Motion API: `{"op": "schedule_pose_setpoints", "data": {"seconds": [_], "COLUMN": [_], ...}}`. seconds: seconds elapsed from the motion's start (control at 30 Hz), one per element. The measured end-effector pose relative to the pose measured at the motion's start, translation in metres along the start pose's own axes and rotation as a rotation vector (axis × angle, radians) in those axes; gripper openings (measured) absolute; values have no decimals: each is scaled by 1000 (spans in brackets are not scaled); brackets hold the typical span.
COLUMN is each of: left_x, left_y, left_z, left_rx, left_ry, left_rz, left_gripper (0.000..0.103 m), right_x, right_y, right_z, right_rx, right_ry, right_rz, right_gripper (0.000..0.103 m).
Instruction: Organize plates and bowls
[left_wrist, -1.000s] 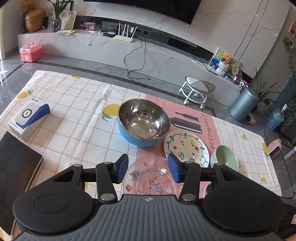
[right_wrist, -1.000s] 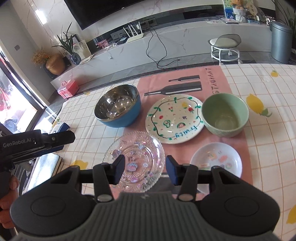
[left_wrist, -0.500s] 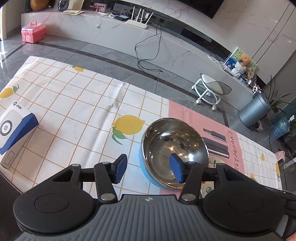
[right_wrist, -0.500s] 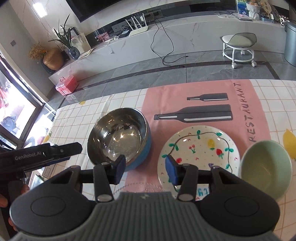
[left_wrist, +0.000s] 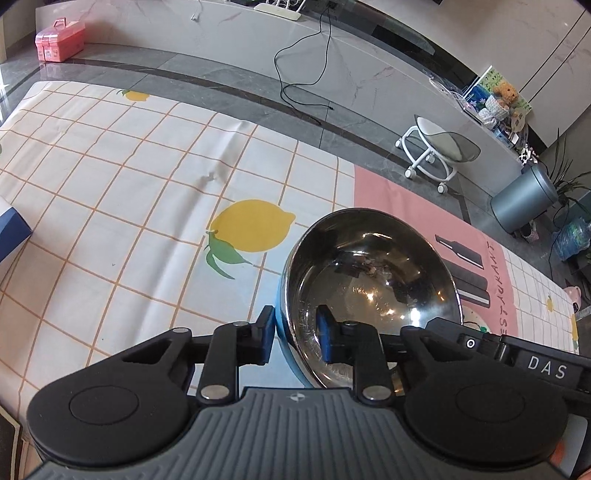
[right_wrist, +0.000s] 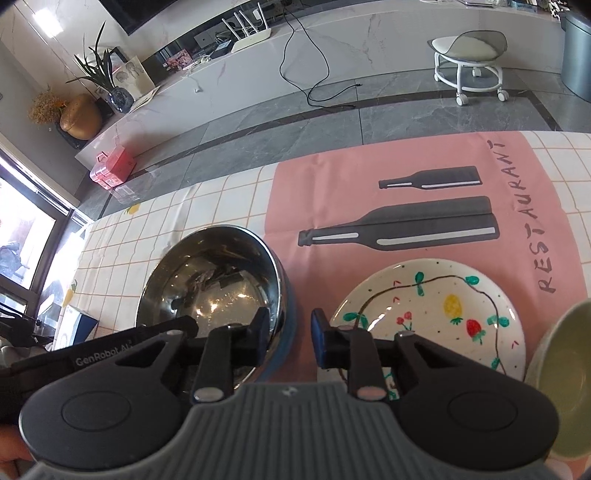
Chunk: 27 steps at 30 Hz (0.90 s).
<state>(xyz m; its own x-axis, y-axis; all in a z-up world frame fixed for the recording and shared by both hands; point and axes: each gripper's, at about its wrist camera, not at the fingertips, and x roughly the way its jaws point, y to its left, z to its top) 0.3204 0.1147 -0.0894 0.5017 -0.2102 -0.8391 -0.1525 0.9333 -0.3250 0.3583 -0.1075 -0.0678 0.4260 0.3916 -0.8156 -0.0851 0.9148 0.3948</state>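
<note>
tongs, both pairs, straddle the rim of the steel bowl (left_wrist: 369, 280) from opposite sides. left tongs (left_wrist: 295, 334): one pad outside against the blue wall, one inside the bowl, the gap about as narrow as the wall between them, so it reads as gripped or very nearly (contact on the inner pad not certain). right tongs (right_wrist: 286, 334): one finger inside the bowl, the other outside it with a plain gap to the wall, so part open and holding nothing.

progress, judged from how things lie: early. nothing is stacked or nested. the bowl sits on the bench (left_wrist: 129, 206) at the seam between the checked lemon cloth and the pink mat (right_wrist: 424, 177). the painted plate (right_wrist: 436, 314) lies flat on the mat just beside it, and a green bowl (right_wrist: 557, 380) stands on the plate's other side. all are still separate, so the sorting is all left to do.

bowl: shiny metal inside, strongly mirrored, blue outside, deep and round, upright, empty (reflections only). smooth curved wall, likely slippery under a pinch.
</note>
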Motion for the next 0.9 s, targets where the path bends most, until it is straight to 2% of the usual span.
{"op": "schedule_pose_setpoints", "data": {"seconds": [0.1, 0.27, 0.4, 0.67, 0.9], "left_x": [0, -9, -32, -103, -157], "left_y": [-3, -4, -9, -28, -45], "left_z": [-1, -2, -5, -30, -67], "left_rx": [15, 18, 22, 69, 136], "left_ry": [-4, -10, -35, -94, -105], "left_rz": [29, 50, 58, 106, 145], "left_gripper": [15, 14, 13, 13, 13], "right_x": [2, 1, -13, -70, -127], "right_y": [2, 5, 11, 25, 33], "right_z": [-1, -2, -5, -34, -73], "right_rx": [5, 20, 7, -15, -61], "right_ry": [10, 24, 7, 4, 17], "right_rz": [15, 7, 20, 76, 113], "right_gripper": [14, 12, 12, 11, 11]}}
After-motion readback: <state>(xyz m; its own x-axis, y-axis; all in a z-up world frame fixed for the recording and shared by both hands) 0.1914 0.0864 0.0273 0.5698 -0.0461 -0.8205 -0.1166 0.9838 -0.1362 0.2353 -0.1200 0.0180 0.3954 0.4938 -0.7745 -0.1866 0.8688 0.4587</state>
